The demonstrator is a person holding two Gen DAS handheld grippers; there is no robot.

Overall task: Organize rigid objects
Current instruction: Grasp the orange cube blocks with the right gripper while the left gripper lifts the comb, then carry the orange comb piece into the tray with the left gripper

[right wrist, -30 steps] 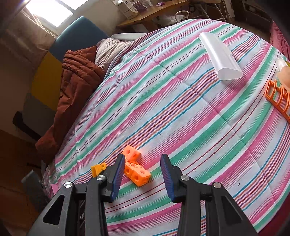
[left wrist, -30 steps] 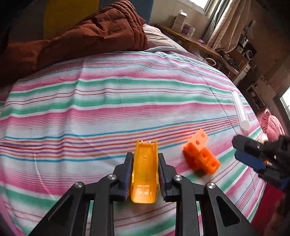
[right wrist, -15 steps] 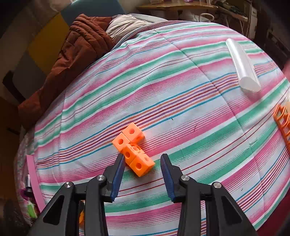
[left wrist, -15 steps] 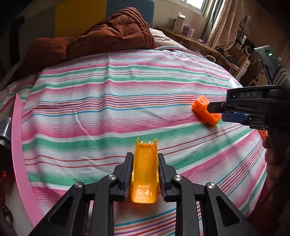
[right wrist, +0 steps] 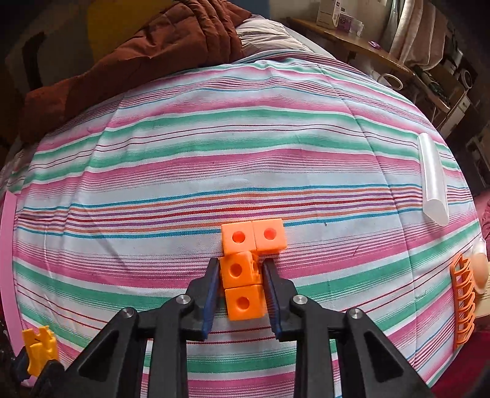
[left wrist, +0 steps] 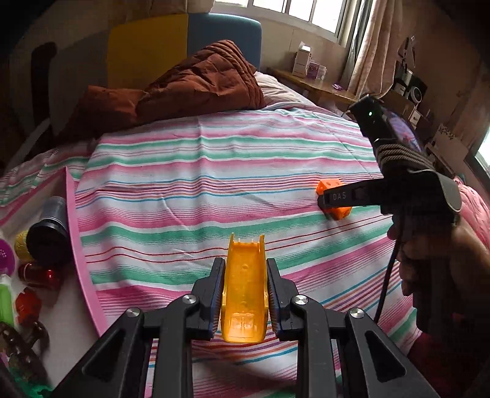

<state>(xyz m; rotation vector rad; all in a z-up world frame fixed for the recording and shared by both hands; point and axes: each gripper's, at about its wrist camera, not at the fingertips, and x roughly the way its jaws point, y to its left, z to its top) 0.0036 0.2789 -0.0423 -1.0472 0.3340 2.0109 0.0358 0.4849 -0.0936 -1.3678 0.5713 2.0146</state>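
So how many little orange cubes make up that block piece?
4 show: two orange plastic cubes side by side at the far end, two in line between the right tongs, at and. More may hide underneath.

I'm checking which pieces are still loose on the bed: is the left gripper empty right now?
No, the left gripper is shut on a yellow-orange plastic piece, which sits clamped between its two pads above the striped bedspread.

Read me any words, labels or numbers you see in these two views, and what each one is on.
"DAS": on the black finger of the right gripper, in the left wrist view.
Boxes on the wooden shelf: printing too small and blurred to read.
Nothing else carries readable text.
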